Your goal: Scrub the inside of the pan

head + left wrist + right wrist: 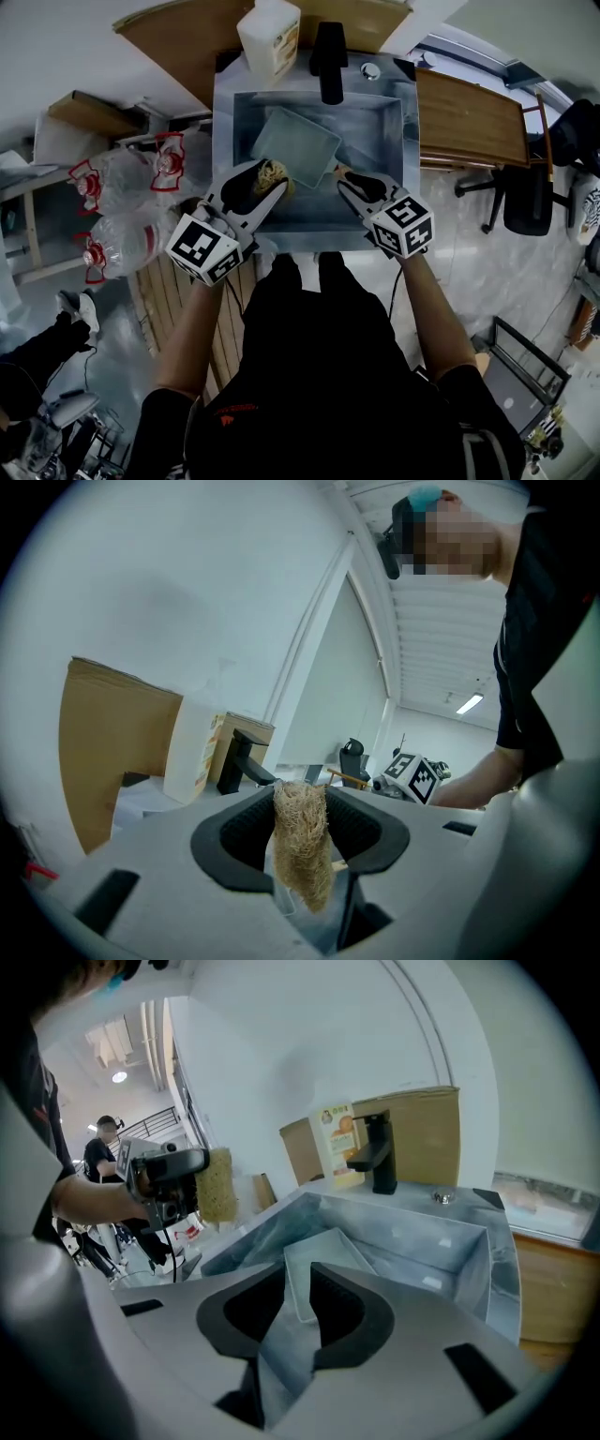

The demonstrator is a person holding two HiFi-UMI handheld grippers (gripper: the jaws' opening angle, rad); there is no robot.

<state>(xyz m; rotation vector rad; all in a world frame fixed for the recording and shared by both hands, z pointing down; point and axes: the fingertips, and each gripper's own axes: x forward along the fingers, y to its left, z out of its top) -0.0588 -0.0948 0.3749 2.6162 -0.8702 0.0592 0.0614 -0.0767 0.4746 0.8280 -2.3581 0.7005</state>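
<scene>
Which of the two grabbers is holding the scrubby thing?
The left gripper: its jaws pinch the tan scrubber. The right gripper has its jaws apart with nothing between them.

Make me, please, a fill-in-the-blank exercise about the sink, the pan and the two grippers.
1. The left gripper is shut on the scrubber; the right gripper holds ____.
2. The pan lies in the sink, and its shape is ____.
3. The faucet is ____ in colour.
4. In the head view, the white bottle stands to the ____ of the faucet.
Missing words: nothing; rectangular; black; left.
</scene>
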